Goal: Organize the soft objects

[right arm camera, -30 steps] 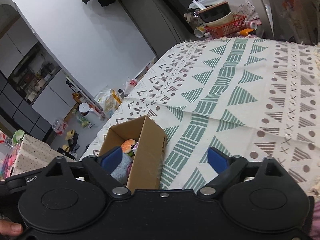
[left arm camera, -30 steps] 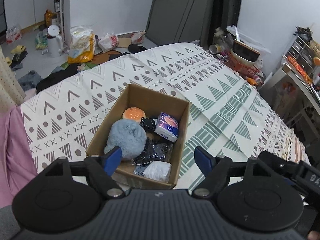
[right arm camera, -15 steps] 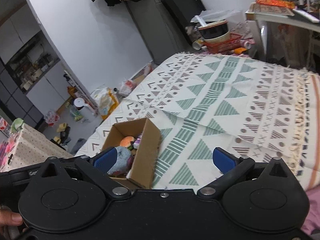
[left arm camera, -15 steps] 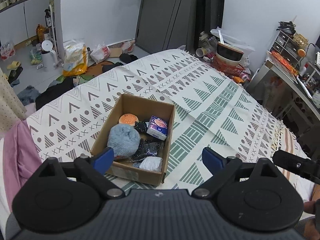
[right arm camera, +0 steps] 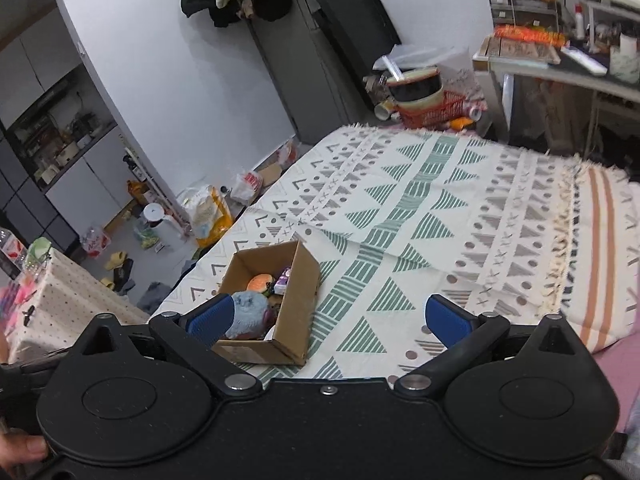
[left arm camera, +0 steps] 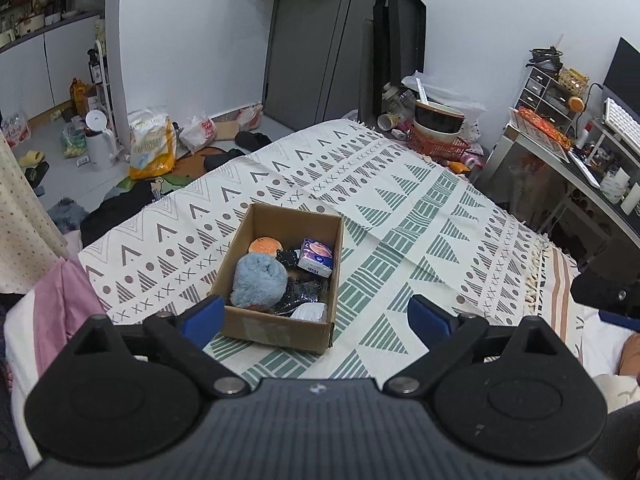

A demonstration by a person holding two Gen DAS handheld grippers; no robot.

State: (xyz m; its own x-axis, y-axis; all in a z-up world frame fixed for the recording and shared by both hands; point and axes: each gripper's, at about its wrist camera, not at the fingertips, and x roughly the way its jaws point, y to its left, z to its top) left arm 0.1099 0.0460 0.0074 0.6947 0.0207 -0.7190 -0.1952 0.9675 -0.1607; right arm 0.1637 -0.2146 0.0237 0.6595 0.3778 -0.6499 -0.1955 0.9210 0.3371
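Both the left tool [left arm camera: 316,316] and right tool [right arm camera: 327,320] hang released and empty above the box [left arm camera: 280,330] ahead, where the fluffy blue plush [left arm camera: 260,280] looks light and squashy, best pinched across its middle.

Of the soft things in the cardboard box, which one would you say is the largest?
The fluffy blue-grey plush ball at the box's left side. It dwarfs the orange burger-like toy behind it and the purple tissue pack to its right.
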